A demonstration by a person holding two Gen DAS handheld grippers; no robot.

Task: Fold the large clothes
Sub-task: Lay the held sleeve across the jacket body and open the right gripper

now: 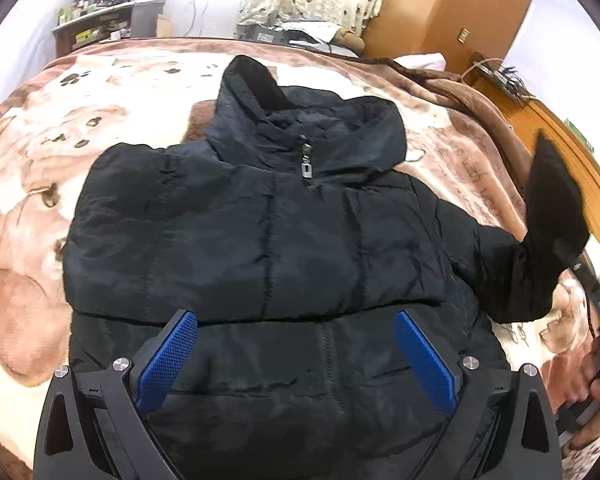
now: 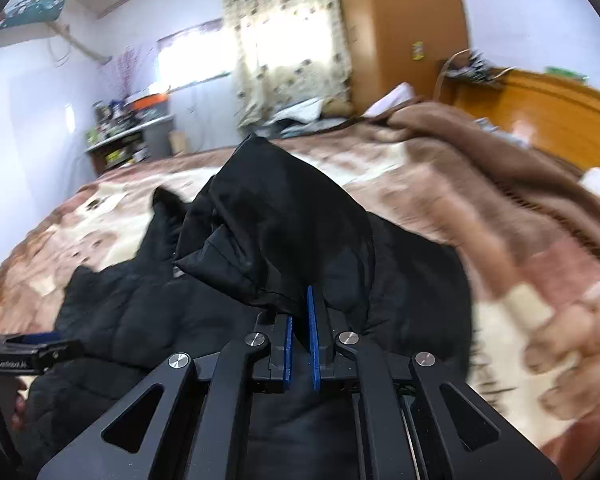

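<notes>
A black puffer jacket (image 1: 260, 232) lies front up on the bed, hood (image 1: 300, 120) at the far end, zipper closed. My left gripper (image 1: 296, 344) is open and empty, hovering over the jacket's lower body. My right gripper (image 2: 300, 316) is shut on the jacket's right sleeve (image 2: 276, 232) and holds the cuff lifted off the bed. In the left wrist view the raised sleeve (image 1: 540, 240) and the right gripper (image 1: 596, 300) show at the right edge.
The bed is covered with a brown and cream teddy-bear blanket (image 1: 80, 128). A wooden headboard (image 2: 540, 112) runs along the right. A cluttered shelf (image 1: 104, 20) and a curtained window (image 2: 284, 52) stand beyond the far side. A wooden wardrobe (image 1: 440, 8) is at the back right.
</notes>
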